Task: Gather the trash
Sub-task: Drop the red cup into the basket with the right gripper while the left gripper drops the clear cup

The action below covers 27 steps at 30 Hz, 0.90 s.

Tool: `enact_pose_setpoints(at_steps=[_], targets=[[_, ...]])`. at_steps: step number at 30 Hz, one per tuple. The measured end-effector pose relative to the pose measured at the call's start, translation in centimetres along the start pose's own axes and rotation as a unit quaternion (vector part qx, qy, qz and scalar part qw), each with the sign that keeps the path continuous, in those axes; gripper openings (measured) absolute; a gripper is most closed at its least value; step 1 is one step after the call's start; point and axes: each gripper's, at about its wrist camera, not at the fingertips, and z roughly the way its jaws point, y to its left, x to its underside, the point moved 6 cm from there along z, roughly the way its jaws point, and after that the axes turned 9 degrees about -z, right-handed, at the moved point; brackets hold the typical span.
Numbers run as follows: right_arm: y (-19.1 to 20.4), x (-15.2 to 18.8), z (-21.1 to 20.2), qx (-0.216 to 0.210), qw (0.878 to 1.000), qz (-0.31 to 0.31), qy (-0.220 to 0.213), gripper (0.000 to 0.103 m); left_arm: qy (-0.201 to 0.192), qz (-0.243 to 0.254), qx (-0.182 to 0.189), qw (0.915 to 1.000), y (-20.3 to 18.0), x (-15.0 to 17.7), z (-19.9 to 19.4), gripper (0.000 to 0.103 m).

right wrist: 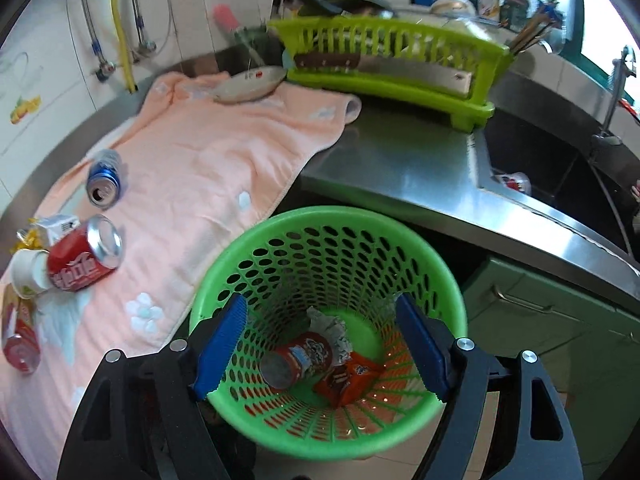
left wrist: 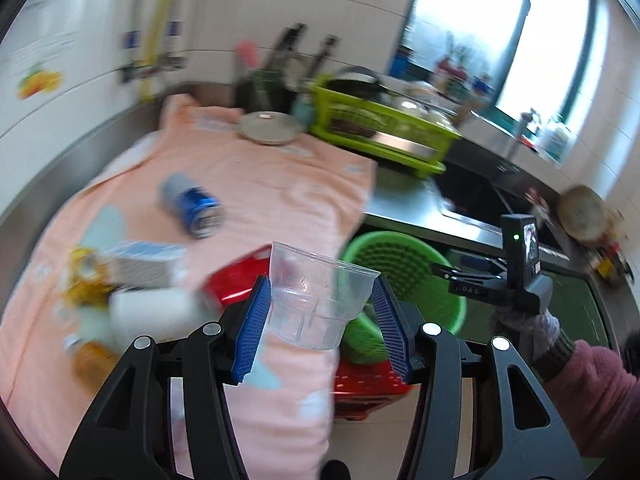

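Two grippers: left gripper point(left wrist: 320, 312) fingers clamp a clear plastic cup point(left wrist: 316, 296); right gripper point(right wrist: 320, 348) fingers gape empty.

A stainless steel counter point(right wrist: 400, 168) runs along the tiled wall, and a peach towel point(right wrist: 208, 160) with pale flowers covers its left part and droops over the front edge. On the towel lie a blue can point(right wrist: 104, 178) on its side, a red can point(right wrist: 82, 256), a white paper cup point(right wrist: 28, 272), a small white carton point(right wrist: 60, 226), another red can point(right wrist: 20, 354) near the edge, and a shallow dish point(right wrist: 250, 82) at the back. On the bare steel beside the towel stands a lime-green dish rack point(right wrist: 396, 64), next to the sink point(right wrist: 560, 184).
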Motion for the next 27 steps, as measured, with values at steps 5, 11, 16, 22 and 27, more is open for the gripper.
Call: enact_pose_setpoints(at_steps=[5,11,16,22,27], targets=[[-1.7,1.5,-3.6,0.014,1.0,0.009,-0.024,0.075,0.033,0.034,0.044,0.9979,-4.8,0.4,4.7,0.052],[-4.2,3.9,-6.8,0.039,0.998,0.029,-0.035,0.075,0.081,0.062,0.069,0.9924,-9.4,1.4,10.7,0.052],[-5.6,5.8,-8.3,0.049,0.997,0.046,-0.034,0.075,0.128,0.069,0.073,0.9867,-12.3,3.0,16.1,0.052],[-6.8,7.6,-9.3,0.052,0.996,0.063,-0.032,0.076,0.17,0.067,0.073,0.9805,-14.4,5.1,20.6,0.054],[-7.1,8.6,-9.7,0.051,0.996,0.069,-0.026,0.076,0.187,0.055,0.081,0.9774,-15.2,6.1,22.0,0.063]])
